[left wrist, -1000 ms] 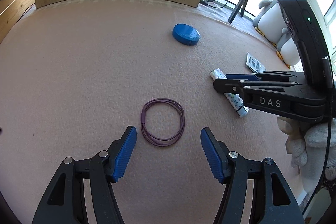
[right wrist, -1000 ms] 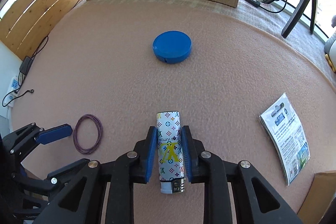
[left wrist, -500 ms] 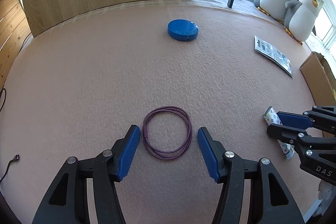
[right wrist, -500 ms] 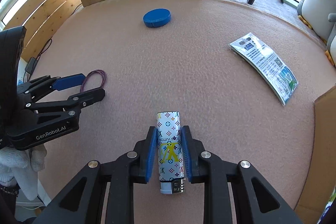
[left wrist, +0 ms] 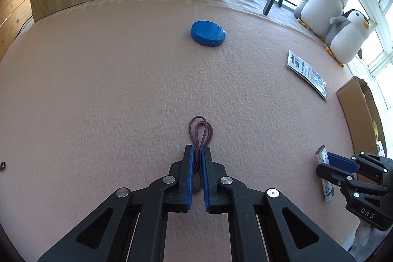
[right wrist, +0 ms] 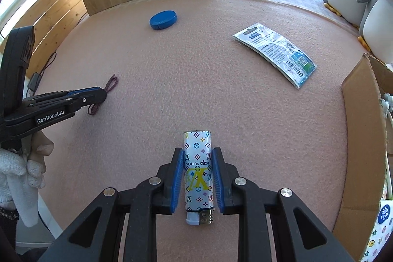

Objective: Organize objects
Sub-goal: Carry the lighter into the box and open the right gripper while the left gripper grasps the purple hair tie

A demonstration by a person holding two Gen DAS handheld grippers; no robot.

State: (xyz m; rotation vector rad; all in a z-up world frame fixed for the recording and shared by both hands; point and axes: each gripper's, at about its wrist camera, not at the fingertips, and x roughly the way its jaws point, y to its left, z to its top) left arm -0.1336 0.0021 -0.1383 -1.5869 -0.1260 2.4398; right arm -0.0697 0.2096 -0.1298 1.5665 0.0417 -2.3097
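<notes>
The left gripper (left wrist: pixel 197 154) is closed tight on a purple hair tie (left wrist: pixel 200 131), pinching the band flat between its blue pads so that a narrow loop sticks out past the fingertips and lies on the pink mat (left wrist: pixel 98 90); the rest of the band runs back between the pads. In the right wrist view the same gripper (right wrist: pixel 103 93) reaches in from the left, with the tie (right wrist: pixel 111 82) poking out in front of it and another bit hanging below.

The right gripper (right wrist: pixel 197 154) clamps a patterned lighter (right wrist: pixel 198 171) by its long sides. The lighter's base points forward beyond the fingertips and its metal cap sits back toward the camera. From the left wrist view, that gripper (left wrist: pixel 324 161) and lighter (left wrist: pixel 325 188) appear at the far right edge.

Farther up the mat lie a blue disc (left wrist: pixel 208 33) and, to its right, a flat packet (right wrist: pixel 275 53), well apart from both grippers. A cardboard box (right wrist: pixel 363 139) stands at the mat's right edge, just beside the right gripper's side.
</notes>
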